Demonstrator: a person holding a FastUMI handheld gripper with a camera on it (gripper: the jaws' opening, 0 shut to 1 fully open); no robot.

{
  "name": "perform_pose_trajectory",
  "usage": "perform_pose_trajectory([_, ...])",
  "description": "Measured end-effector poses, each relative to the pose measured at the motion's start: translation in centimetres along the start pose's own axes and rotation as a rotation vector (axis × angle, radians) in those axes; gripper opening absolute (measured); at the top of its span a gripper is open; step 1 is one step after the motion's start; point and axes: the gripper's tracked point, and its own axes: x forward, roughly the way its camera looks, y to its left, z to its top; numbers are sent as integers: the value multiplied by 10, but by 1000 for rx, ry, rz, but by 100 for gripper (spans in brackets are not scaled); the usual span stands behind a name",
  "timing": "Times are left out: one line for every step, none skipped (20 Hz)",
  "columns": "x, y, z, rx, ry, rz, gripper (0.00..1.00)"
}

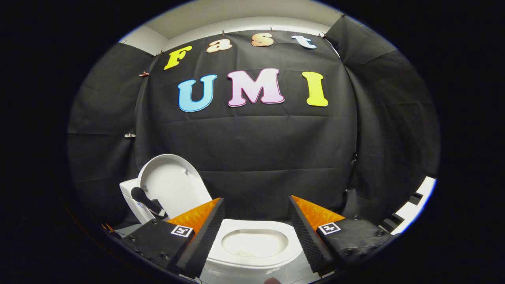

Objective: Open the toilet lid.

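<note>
lid [173,185]: stands raised, hard smooth plastic, hinged, slippery | hold: push its rim, do not pinch | gripper [256,205]: fingers wide apart, empty, above seat [256,258]

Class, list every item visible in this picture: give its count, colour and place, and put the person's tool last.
White oval toilet lid: one, white, raised upright, beyond the left finger.
White toilet seat and bowl: one, white, uncovered, between the fingers.
White cistern: one, white, behind the lid.
Dark lever-like handle: one, dark, in front of the lid.
Black cloth wall: black, behind the toilet.
Gripper: one, fingers spread apart, holding nothing.
</note>
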Motion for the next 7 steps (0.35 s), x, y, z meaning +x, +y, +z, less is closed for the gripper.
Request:
perform_pose_trajectory([0,-1,0,0,1,0,99])
perform_pose_trajectory([0,0,0,3,1,-1,99])
perform_pose_trajectory([0,0,0,7,1,0,99])
perform_pose_trajectory([0,0,0,10,4,2,99])
perform_pose_trajectory([0,1,-1,9,3,2,99])
perform_pose_trajectory([-1,0,0,5,2,2,99])
perform_pose_trajectory([-1,0,0,2,1,2,99])
